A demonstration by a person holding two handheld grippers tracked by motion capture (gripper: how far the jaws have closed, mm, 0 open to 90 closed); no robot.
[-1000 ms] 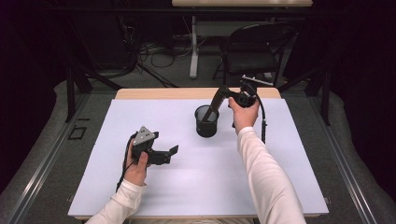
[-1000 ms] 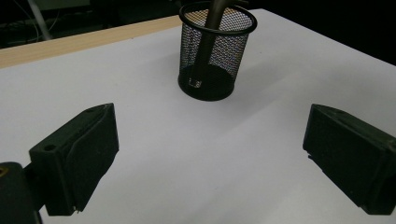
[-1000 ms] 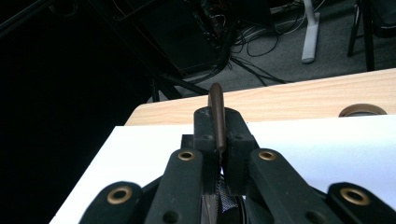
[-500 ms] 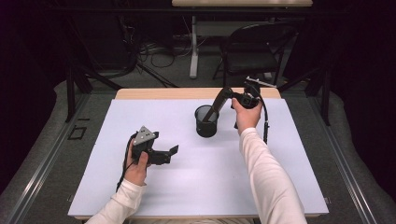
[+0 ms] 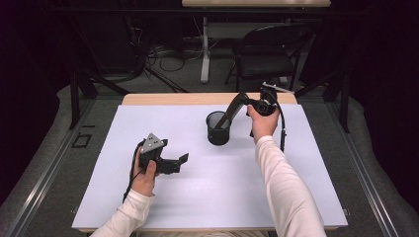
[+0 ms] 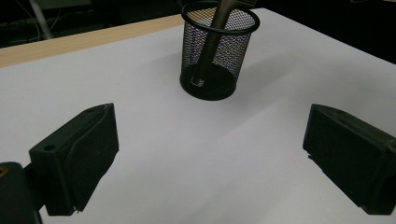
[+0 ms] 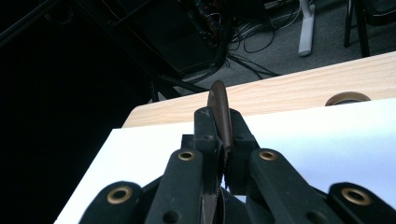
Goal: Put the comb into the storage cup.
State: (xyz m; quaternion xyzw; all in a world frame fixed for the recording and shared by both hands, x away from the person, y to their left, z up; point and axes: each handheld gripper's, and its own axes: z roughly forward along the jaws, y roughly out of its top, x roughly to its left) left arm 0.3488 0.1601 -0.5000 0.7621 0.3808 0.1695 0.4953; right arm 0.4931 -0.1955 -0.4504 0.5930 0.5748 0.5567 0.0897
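while the right gripper [image 5: 240, 100] sits over the far middle of the table [image 5: 306, 197], its jaws are pressed together on a dark, flat stick [image 7: 221, 114], maybe a spatula or tool handle, can't tell which. in the right gripper view the stick runs between the two pads and pokes out past their tips, slightly curved at the end. in the high view the stick [image 5: 225, 118] slants down and left from the jaws into the cup [image 5: 218, 129], a black mesh holder standing upright on the white sheet, near the far edge, just left of the right hand [image 5: 262, 123].

left gripper view looks straight at the cup [image 6: 215, 51]: stick [image 6: 210, 44] leans inside it, lower end down near the base, upper part resting toward the rim. whether the tip touches the bottom, can't tell.

left gripper [image 5: 180, 162] is low over the sheet, left of centre and well apart from the cup, pointing right in the high view. its jaws are spread wide, nothing between them, bare white surface in the gap. left hand [image 5: 146, 175] wraps its body, cable trailing back toward the sleeve.

wood strip of the table shows along the far edge beyond the sheet. chair [image 5: 269, 54] and cables on the floor behind.
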